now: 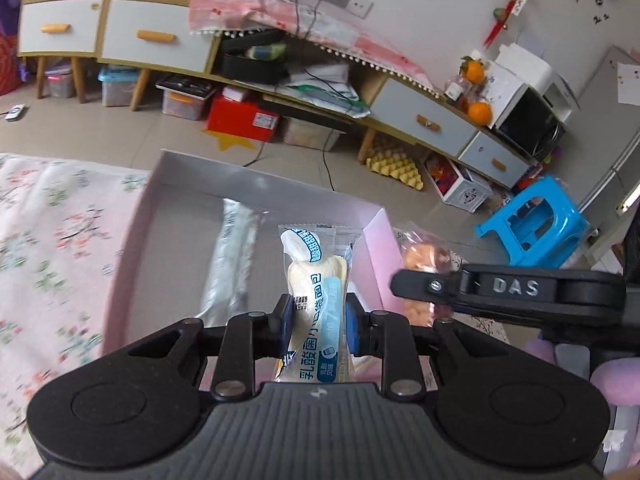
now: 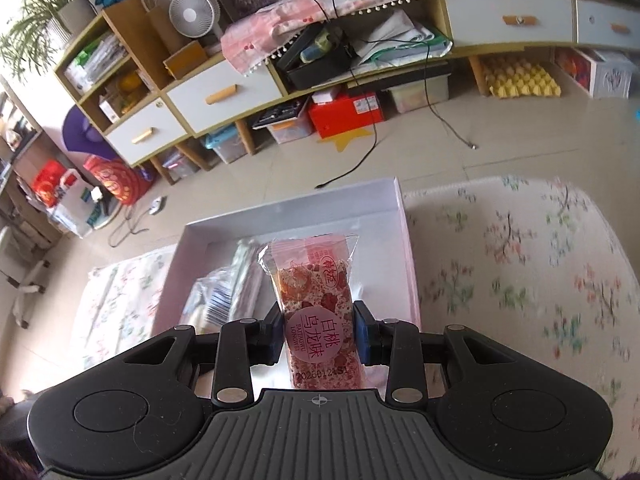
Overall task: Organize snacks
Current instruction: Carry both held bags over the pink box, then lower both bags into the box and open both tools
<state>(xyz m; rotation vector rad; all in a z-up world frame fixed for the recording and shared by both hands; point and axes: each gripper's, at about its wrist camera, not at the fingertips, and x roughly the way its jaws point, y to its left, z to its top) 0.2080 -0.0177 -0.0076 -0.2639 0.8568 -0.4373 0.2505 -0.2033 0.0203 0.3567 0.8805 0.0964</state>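
In the left wrist view, the left claw [image 1: 318,322] holds a bread packet [image 1: 314,300] tightly, just above the near side of the open box [image 1: 132,216], where a silver packet [image 1: 230,264] already lies; another snack bag [image 1: 420,260] waits outside the box on the right, on the flowered cloth [image 1: 52,240]. In the right wrist view, the right claw [image 2: 319,334] grips a pink snack bar [image 2: 316,300] over the same box [image 2: 404,232], which already contains a few packets [image 2: 224,292]. I judge the task about half done: both held snacks must still go in.
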